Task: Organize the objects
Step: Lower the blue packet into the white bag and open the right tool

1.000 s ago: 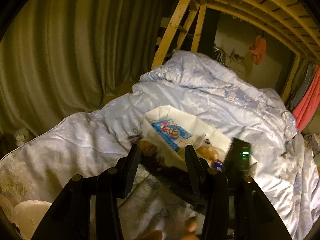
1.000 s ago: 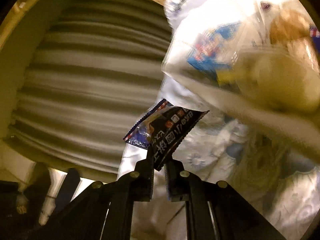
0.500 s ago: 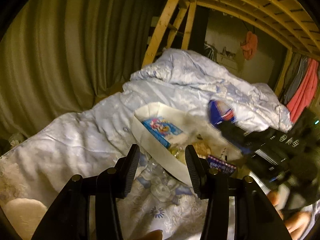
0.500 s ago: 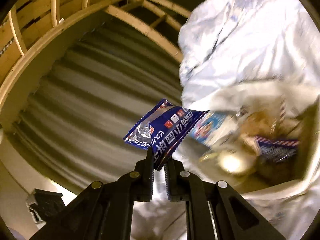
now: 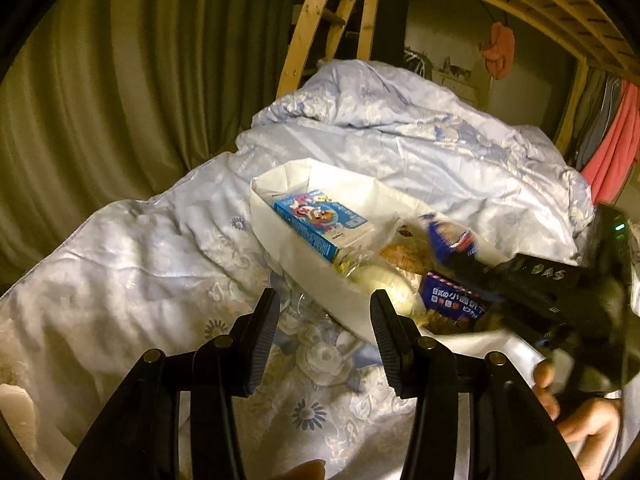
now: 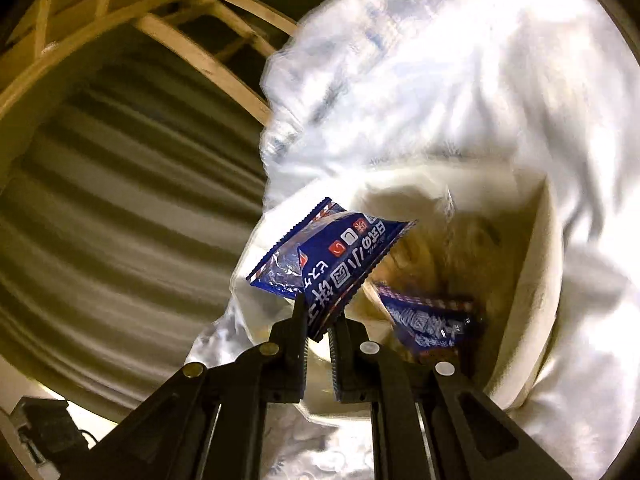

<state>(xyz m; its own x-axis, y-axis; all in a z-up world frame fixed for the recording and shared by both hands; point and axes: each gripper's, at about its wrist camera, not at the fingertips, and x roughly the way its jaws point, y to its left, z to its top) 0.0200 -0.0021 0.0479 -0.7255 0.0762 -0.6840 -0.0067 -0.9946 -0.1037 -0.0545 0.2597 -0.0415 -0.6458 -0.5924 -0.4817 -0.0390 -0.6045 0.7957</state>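
Note:
A white storage box (image 5: pixel 304 268) lies on the pale blue quilt (image 5: pixel 160 264). It holds a blue cartoon carton (image 5: pixel 320 220), a dark blue snack packet (image 5: pixel 456 304) and yellowish wrapped items. My right gripper (image 6: pixel 320 316) is shut on another dark blue snack packet (image 6: pixel 336 260) and holds it over the box's opening (image 6: pixel 536 272); the packet also shows in the left wrist view (image 5: pixel 450 236). My left gripper (image 5: pixel 324 312) is open and empty, just in front of the box's near wall.
Olive curtains (image 5: pixel 100 100) hang at the left. A wooden bed frame (image 5: pixel 312 24) rises behind the quilt. Pink and grey clothes (image 5: pixel 612 144) hang at the far right. A hand (image 5: pixel 580 412) shows at the lower right.
My right gripper has carried the snack packet from beside the box to above its opening. The left gripper has stayed open and moved little.

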